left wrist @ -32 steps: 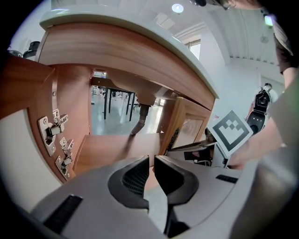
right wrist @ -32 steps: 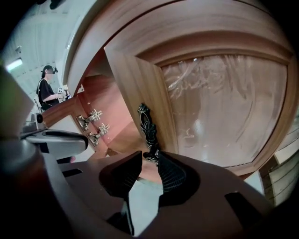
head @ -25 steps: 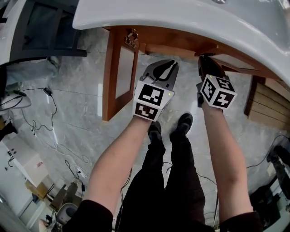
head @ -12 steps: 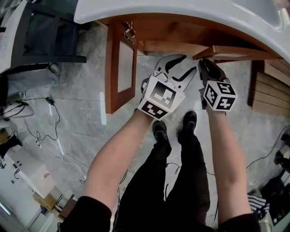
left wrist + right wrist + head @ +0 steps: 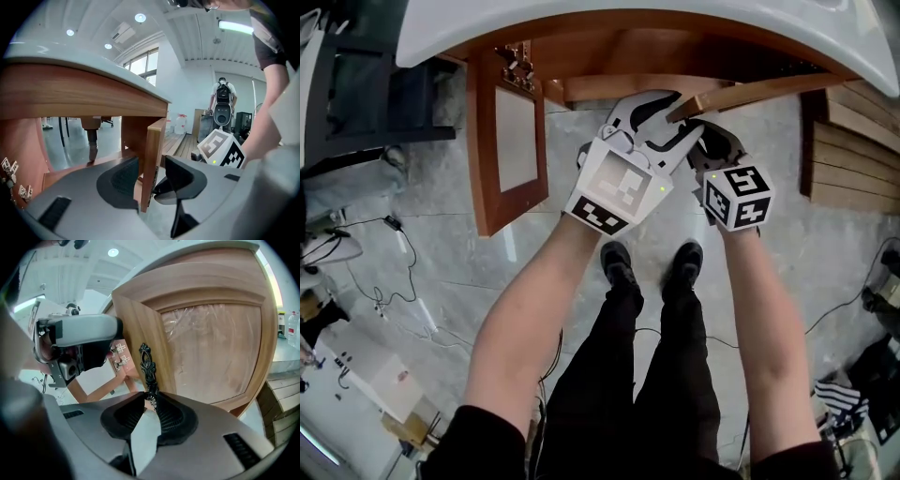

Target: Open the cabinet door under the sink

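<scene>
A white sink [image 5: 628,23] tops a wooden cabinet. Its left door [image 5: 502,141] stands swung wide open. The right door [image 5: 750,92] is partly open, its glazed panel [image 5: 211,333] filling the right gripper view. My right gripper [image 5: 710,141] [image 5: 151,408] is shut on the lower end of that door's black ornate handle [image 5: 148,366]. My left gripper [image 5: 667,122] [image 5: 151,180] straddles the free edge of the right door [image 5: 153,154]. Its jaws are opening, with the edge between them and a gap beside the right pad.
Cables [image 5: 403,244] trail over the marble floor at the left. Wooden planks [image 5: 853,141] lie at the right and a dark frame [image 5: 356,84] at the upper left. The person's shoes [image 5: 619,262] stand below the cabinet. Another person [image 5: 224,101] stands far off.
My left gripper has moved up and right to the right door's edge and its jaws have spread. My right gripper has drawn the right door further out by the handle.
</scene>
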`<state>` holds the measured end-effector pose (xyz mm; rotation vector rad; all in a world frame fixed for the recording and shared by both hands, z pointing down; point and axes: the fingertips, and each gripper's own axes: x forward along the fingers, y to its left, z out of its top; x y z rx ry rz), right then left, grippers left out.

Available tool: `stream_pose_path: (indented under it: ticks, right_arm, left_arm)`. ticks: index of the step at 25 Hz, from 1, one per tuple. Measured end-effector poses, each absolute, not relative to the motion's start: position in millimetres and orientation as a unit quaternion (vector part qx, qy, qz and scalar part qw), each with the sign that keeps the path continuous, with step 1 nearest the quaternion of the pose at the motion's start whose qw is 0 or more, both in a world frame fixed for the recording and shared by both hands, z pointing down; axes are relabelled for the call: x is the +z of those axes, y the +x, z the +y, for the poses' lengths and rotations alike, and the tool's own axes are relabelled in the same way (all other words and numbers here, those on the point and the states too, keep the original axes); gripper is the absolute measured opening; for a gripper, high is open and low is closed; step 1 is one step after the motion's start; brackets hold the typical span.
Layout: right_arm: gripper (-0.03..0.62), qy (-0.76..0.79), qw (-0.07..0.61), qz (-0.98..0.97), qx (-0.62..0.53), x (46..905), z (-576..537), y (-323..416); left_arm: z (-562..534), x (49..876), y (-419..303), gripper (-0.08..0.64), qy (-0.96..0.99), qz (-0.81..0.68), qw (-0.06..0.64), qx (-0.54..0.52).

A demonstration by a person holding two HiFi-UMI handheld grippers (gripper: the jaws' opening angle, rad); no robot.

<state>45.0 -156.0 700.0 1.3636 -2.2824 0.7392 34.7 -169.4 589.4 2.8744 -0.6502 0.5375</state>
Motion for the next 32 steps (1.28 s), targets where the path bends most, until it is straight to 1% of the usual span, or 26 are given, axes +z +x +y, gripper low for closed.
stream_pose_path:
  ticks: [3, 5, 7, 11, 13, 18, 22, 26, 32]
  right_arm:
    - [0.095, 0.482, 0.186, -0.815, 0.262, 697, -152, 50]
    - [0.095, 0.478, 0.185, -0.817, 0.263, 696, -148, 51]
    - [0.097, 0.472, 0.189, -0.82, 0.264, 695, -146, 52]
    - [0.111, 0.458, 0.223, -0.823, 0.251, 691, -143, 55]
    - [0.118, 0.461, 0.224, -0.818, 0.262, 690, -133, 65]
    - [0.116, 0.507, 0.206, -0.782, 0.299, 681, -100, 120]
    - [0.086, 0.545, 0.185, -0.764, 0.292, 654, -81, 159]
    - [0.067, 0.55, 0.178, -0.768, 0.277, 629, -63, 174]
    - [0.058, 0.555, 0.141, -0.773, 0.272, 591, -44, 185]
  left_arm:
    - [-167, 583, 50, 0.172, 0.958, -0.216, 0.063, 0.18]
    - [-167, 582, 56, 0.112, 0.956, -0.22, 0.058, 0.186]
    - [-166, 580, 59, 0.112, 0.954, -0.228, 0.059, 0.185]
    - [-166, 578, 59, 0.11, 0.95, -0.243, 0.081, 0.178]
    - [-164, 578, 60, 0.107, 0.949, -0.24, 0.083, 0.184]
    - [-146, 578, 64, 0.098, 0.95, -0.223, 0.09, 0.199]
    - [-131, 578, 69, 0.097, 0.948, -0.225, 0.098, 0.204]
    - [-117, 580, 74, 0.095, 0.944, -0.23, 0.105, 0.213]
    - [-97, 578, 84, 0.095, 0.938, -0.243, 0.116, 0.217]
